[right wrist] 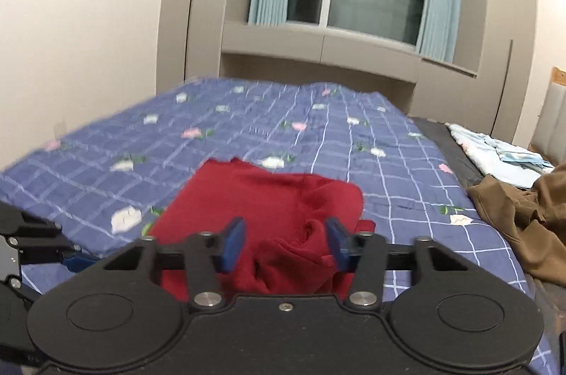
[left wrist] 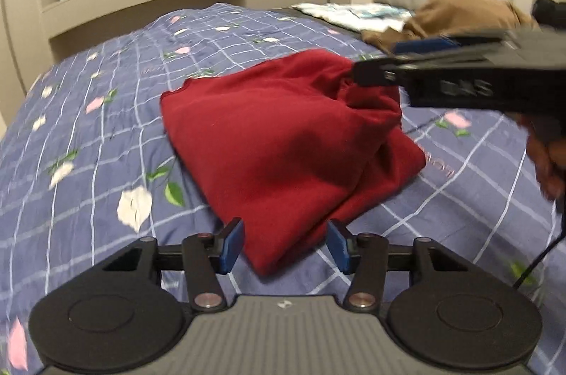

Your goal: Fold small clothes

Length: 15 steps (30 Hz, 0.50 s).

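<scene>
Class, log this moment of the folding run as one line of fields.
left gripper: jaws open | right gripper: jaws open | dark red fabric garment: partly folded on blue checked floral quilt

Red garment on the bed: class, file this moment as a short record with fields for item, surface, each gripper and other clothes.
item: red garment, partly folded, bunched at one end
surface: blue checked floral quilt
left gripper: jaws open, at garment's near corner
right gripper: jaws open around bunched fabric
other clothes: brown garment, pale blue clothes
</scene>
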### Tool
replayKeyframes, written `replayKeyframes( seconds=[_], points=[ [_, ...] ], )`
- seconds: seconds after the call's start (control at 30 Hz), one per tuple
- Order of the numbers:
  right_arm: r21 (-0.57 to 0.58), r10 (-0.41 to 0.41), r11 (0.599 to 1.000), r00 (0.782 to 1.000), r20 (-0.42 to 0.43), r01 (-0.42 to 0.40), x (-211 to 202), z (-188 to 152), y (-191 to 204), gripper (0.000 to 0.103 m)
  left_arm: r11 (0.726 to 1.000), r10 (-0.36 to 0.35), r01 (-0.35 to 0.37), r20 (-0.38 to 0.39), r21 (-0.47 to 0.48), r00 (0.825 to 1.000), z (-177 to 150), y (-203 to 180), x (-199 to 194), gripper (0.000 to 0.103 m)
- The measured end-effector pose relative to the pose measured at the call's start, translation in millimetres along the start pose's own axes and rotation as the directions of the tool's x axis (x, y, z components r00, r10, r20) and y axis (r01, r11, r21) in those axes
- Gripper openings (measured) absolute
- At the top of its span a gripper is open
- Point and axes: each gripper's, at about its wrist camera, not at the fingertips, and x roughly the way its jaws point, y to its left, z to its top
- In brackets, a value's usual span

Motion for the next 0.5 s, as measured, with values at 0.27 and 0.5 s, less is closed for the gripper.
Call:
replayKeyframes(
  seconds=[0.27,0.5],
  points=[
    [-0.015,0.02,1.0,0.997,-0.081,-0.021,7.0,-12.4,-0.1,0.026,0.986,0.063,-0.057,-0.036,0.155,0.997,1.3,-14.5,14.2,0.034],
    [0.048,0.005,0.999,0.998,-0.058,-0.003,-5.9,-17.3,-15.2,0.01,0.992,0.068,-0.068,0.012,0.109,0.998,3.8,-5.1,2.2,0.006]
  ],
)
